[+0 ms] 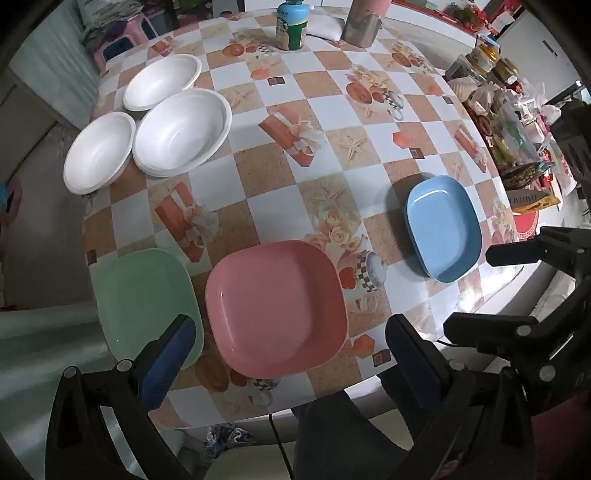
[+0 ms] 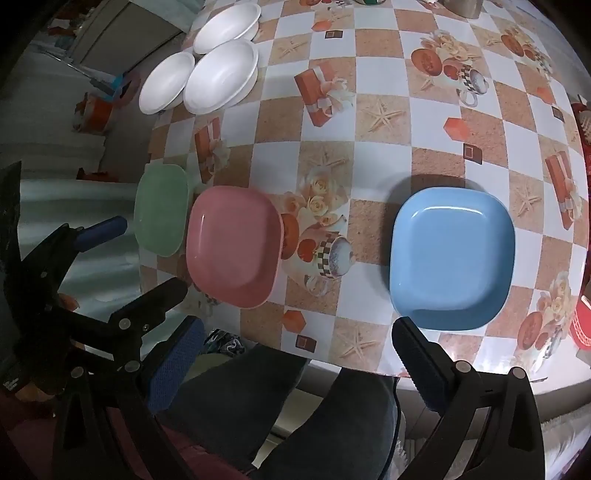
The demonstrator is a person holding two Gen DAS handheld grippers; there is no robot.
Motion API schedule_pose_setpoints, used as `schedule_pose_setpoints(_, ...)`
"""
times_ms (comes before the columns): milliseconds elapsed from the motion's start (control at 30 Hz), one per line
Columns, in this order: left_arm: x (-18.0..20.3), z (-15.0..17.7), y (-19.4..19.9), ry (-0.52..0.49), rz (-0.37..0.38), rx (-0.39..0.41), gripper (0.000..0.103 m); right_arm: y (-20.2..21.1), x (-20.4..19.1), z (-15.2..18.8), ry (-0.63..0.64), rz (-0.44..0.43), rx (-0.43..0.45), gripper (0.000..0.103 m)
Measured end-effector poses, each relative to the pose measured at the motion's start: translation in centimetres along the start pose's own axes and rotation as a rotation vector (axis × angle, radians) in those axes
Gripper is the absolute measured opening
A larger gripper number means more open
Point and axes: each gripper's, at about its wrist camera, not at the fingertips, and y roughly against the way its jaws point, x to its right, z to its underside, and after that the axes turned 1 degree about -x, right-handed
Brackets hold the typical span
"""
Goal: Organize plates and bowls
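Three square plates lie along the table's near edge: a green plate [image 1: 144, 306] [image 2: 161, 208] at left, a pink plate [image 1: 275, 308] [image 2: 232, 251] in the middle, a blue plate [image 1: 443, 232] [image 2: 450, 258] at right. Three white bowls [image 1: 181, 133] [image 2: 219, 75] sit clustered at the far left; the two larger ones each look like a stack of two. My left gripper [image 1: 291, 350] is open and empty, held above the near edge around the pink plate. My right gripper [image 2: 295, 354] is open and empty, near the edge between the pink and blue plates.
The checkered tablecloth [image 1: 332, 122] covers the table. A green-labelled bottle [image 1: 291, 26] and a metal cup [image 1: 362, 26] stand at the far edge. Cluttered jars and bags [image 1: 498, 110] fill the right side. A red basket [image 2: 581, 325] sits at right. The person's legs [image 2: 295, 406] are below.
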Motion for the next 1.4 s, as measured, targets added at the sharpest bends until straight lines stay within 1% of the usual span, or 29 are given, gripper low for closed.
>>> schedule_pose_setpoints(467,0.1,-0.3,-0.1,-0.002,-0.003,-0.002,0.103,-0.1,0.2,-0.2,-0.011,0.001,-0.005,0.102)
schedule_pose_setpoints(633,-0.2,-0.4,-0.3,-0.003,0.001,-0.001,0.103,-0.1,0.2,-0.2,-0.008,0.009,0.005,0.102)
schedule_pose_setpoints(900,-0.2,-0.4,-0.3,-0.002,0.002,-0.003,0.103,-0.1,0.1,-0.8,-0.011,0.037,-0.008,0.102)
schedule_pose_setpoints(1067,-0.6,-0.5,-0.5,-0.001,0.005,-0.004,0.103,-0.2,0.1,-0.9,-0.007,0.027,-0.009,0.102)
schedule_pose_setpoints(1133,-0.8,-0.5,-0.7,0.002,0.007,-0.005,0.103,-0.2,0.1,-0.9,-0.009,0.038,-0.008,0.102)
schedule_pose_setpoints(1233,-1.2,-0.6,-1.0,0.007,0.008,-0.008,0.103,-0.4,0.2,-1.0,-0.009,0.022,-0.011,0.102)
schedule_pose_setpoints(1367,-1.9,-0.6,-1.1,0.025,0.005,-0.014,0.103,-0.8,0.1,-1.3,-0.026,0.085,-0.036,0.102)
schedule_pose_setpoints(1400,-2.1,-0.6,-1.3,0.033,0.003,-0.017,0.103,-0.9,0.1,-1.4,-0.034,0.113,-0.049,0.102)
